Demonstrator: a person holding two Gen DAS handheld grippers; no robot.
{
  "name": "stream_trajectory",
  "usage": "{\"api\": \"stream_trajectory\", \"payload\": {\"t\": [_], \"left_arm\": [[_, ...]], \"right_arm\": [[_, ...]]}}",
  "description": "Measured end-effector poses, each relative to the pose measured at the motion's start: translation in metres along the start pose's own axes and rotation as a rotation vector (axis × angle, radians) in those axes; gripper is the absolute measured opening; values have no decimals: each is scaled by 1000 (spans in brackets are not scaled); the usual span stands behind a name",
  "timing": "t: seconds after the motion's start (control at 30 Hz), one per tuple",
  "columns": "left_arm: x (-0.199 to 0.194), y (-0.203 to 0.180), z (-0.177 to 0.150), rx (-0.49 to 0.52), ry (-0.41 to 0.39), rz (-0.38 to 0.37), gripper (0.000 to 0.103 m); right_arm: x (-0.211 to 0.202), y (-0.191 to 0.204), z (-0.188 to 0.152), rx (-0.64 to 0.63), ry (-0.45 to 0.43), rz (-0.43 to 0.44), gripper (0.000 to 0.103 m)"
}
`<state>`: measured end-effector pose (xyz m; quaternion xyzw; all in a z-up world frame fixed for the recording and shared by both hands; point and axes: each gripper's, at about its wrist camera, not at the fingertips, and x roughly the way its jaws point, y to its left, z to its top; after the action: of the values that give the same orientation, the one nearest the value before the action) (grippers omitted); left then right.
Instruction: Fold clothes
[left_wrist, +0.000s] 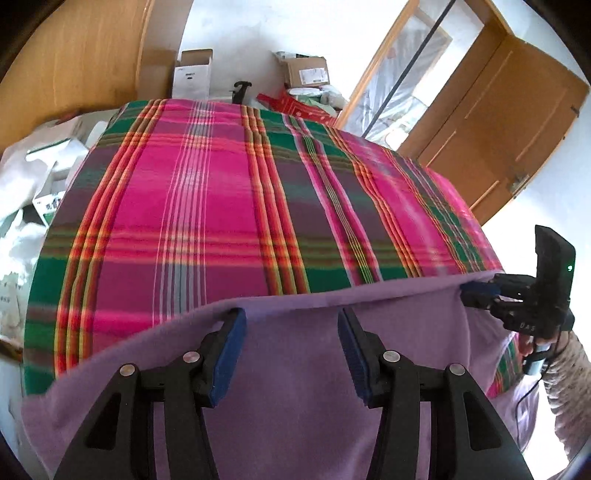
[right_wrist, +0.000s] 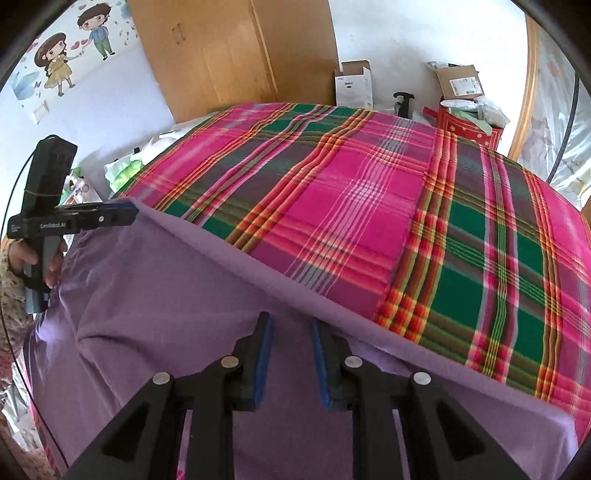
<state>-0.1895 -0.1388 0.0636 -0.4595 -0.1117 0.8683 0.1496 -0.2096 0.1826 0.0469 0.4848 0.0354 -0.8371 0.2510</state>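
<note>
A purple cloth (left_wrist: 295, 369) lies over the near part of a bed covered by a pink, green and red plaid blanket (left_wrist: 207, 206). Its far edge runs straight across the bed. My left gripper (left_wrist: 291, 321) hovers at that edge with its jaws wide apart, open, and only flat cloth shows between the pads. In the right wrist view the left gripper (right_wrist: 127, 216) sits at the cloth's far-left end. My right gripper (right_wrist: 291, 325) stands narrowly open over the purple cloth (right_wrist: 155, 295), which shows smooth in the gap. It appears at the right end of the edge as the right gripper (left_wrist: 471, 293).
The plaid blanket (right_wrist: 351, 206) covers the rest of the bed. Cardboard boxes (left_wrist: 308, 72), a white box (left_wrist: 194, 74) and a red bag (right_wrist: 469, 125) stand beyond the far side. A wooden wardrobe (right_wrist: 221, 55) and an open door (left_wrist: 498, 129) flank the bed. A hand and a sleeve (left_wrist: 565, 373) are at the right.
</note>
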Motion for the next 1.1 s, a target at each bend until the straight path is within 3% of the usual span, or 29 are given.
{"api": "stream_trajectory", "payload": {"t": [0.3, 0.53, 0.6, 0.8, 1.0, 1.1], "left_arm": [[19, 6, 30, 11, -34, 8, 54], [20, 10, 38, -42, -30, 8, 54], [17, 10, 35, -51, -23, 17, 54], [-26, 7, 8, -76, -63, -21, 54], [-46, -17, -26, -38, -3, -110, 54], [-40, -29, -38, -7, 35, -115, 54]], "right_arm": [[-4, -36, 6, 110, -18, 86, 14], [1, -41, 11, 153, -47, 8, 16], [-5, -31, 8, 121, -61, -23, 17], [-54, 12, -12, 16, -140, 45, 17], [-53, 92, -49, -212, -16, 197, 17], [-27, 119, -61, -269, 51, 178, 21]]}}
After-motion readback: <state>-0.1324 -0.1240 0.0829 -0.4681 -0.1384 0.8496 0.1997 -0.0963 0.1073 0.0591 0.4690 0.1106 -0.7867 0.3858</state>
